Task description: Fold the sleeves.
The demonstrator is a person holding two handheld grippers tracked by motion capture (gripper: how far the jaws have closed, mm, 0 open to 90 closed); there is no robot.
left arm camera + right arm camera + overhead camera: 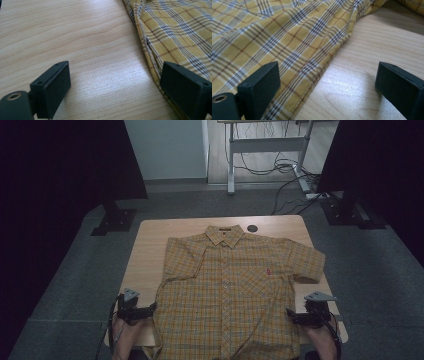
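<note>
Folding is not yet begun: I am holding the left gripper [148, 310] and right gripper [291, 314] wide open, gripping nothing, at either side seam of the yellow plaid short-sleeved shirt [235, 285] lying flat on the pale wooden table [150, 245].

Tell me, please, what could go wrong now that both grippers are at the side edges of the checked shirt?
1. Both grippers are open. The left gripper has mostly bare table between its jaws, so closing now may miss the shirt hem.
2. The right gripper straddles only the thin edge seam; the fabric may slip out when lifted.
3. The shirt's lower part hangs over the near table edge, so an uneven pull may drag it off.
</note>
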